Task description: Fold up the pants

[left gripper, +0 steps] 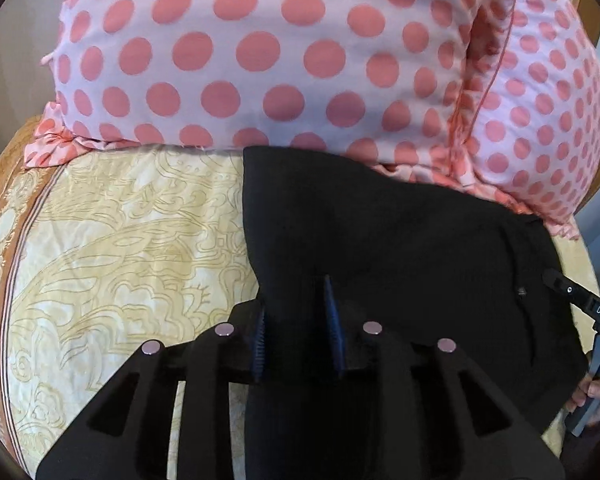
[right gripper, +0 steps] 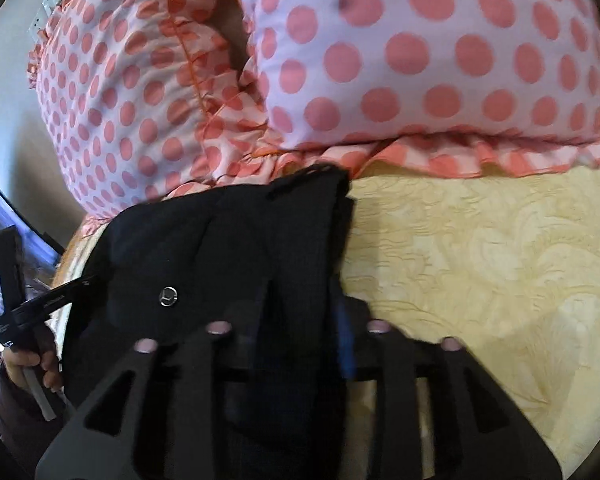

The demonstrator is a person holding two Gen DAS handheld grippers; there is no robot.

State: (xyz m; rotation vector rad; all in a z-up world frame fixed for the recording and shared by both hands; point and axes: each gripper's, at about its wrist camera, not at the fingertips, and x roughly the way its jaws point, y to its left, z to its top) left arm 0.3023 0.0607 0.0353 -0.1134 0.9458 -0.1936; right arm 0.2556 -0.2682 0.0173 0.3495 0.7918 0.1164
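The black pants [left gripper: 380, 240] lie bunched on a yellow patterned bed cover [left gripper: 120, 260], their far edge against the pillows. My left gripper [left gripper: 296, 300] has its blue-padded fingers closed on a fold of the pants at their left edge. In the right wrist view the pants [right gripper: 220, 248] show a metal button [right gripper: 168, 295]. My right gripper [right gripper: 304, 304] is closed on the pants' right edge, with cloth between the fingers. Each gripper shows at the edge of the other's view: the right one [left gripper: 596, 320] and the left one [right gripper: 32, 312].
Two pink pillows with coral polka dots [left gripper: 280, 60] [right gripper: 420, 60] and frilled edges stand along the back of the bed. The yellow bed cover [right gripper: 500, 280] spreads to the right. An orange border [left gripper: 4, 240] marks the bed's left edge.
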